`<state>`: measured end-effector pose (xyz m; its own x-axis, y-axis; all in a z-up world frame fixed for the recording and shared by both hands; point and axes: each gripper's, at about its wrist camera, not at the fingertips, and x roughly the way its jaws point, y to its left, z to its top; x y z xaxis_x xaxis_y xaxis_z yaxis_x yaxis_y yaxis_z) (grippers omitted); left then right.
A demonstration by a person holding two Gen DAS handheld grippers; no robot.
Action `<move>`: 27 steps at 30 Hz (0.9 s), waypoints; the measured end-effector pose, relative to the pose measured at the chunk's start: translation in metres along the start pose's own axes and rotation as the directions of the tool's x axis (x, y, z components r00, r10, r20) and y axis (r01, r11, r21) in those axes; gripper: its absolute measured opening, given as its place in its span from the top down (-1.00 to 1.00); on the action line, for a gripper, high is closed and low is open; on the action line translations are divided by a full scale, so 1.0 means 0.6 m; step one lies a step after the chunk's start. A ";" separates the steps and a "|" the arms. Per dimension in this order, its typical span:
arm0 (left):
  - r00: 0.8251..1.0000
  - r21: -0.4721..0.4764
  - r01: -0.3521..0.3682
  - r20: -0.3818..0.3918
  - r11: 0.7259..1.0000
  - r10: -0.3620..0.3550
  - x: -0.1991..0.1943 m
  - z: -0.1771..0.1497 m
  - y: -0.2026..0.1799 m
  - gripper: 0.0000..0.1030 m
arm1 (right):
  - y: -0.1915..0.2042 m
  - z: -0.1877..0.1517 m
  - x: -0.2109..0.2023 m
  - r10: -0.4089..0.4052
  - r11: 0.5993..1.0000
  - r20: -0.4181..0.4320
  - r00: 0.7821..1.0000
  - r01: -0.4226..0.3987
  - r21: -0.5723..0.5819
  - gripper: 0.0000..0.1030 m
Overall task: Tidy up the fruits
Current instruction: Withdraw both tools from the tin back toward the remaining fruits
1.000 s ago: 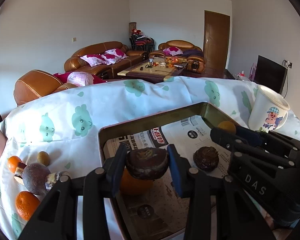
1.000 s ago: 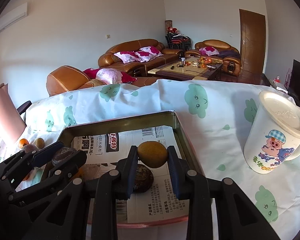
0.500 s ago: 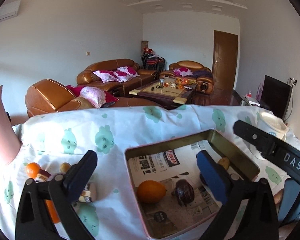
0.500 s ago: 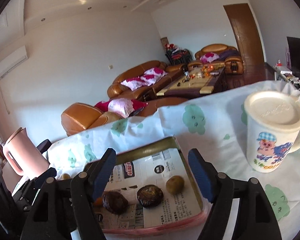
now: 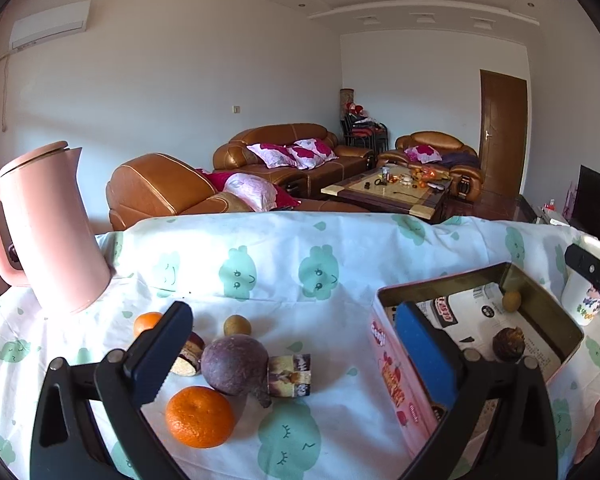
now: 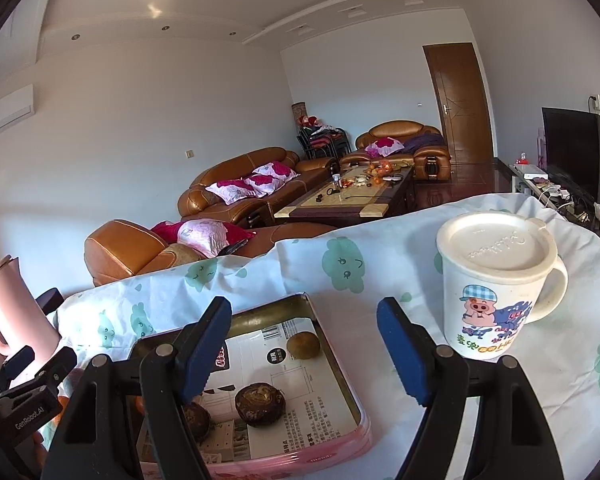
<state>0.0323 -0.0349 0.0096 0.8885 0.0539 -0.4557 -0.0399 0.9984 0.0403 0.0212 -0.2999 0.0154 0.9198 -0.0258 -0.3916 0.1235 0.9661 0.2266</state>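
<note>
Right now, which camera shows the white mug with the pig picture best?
The right wrist view: the mug stands whole there, with lid, handle and pig picture clear. The left wrist view shows only a part of it at the right edge, behind the right gripper.

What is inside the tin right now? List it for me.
The tin is lined with printed paper. On it lie a small yellowish fruit near the far corner and two dark brown fruits, one half hidden by the right gripper's finger. The near left part is covered.
</note>
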 end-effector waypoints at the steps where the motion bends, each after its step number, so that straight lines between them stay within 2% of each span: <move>1: 1.000 0.008 0.000 -0.002 1.000 0.001 0.000 -0.003 -0.001 -1.00 | 0.001 -0.002 -0.001 -0.005 1.000 0.003 1.000 0.005 -0.004 -0.49; 11: 1.000 0.040 0.003 -0.003 0.999 -0.003 -0.011 -0.017 -0.005 -1.00 | 0.027 -0.022 -0.003 -0.055 0.996 0.002 0.998 0.055 -0.077 -0.49; 19: 0.999 0.019 0.028 -0.021 0.999 -0.028 -0.017 -0.022 0.013 -1.00 | 0.040 -0.034 -0.023 -0.087 0.994 0.012 0.996 0.087 -0.067 -0.49; 27: 0.998 0.019 0.042 -0.041 0.999 -0.041 -0.020 -0.029 0.035 -1.00 | 0.067 -0.049 -0.044 -0.080 0.994 0.009 0.997 0.081 -0.071 -0.49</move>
<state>0.0129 -0.0140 0.0003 0.8698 0.0138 -0.4932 0.0058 0.9993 0.0381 -0.0088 -0.2526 0.0088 0.9100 -0.1056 -0.4009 0.1706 0.9767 0.1300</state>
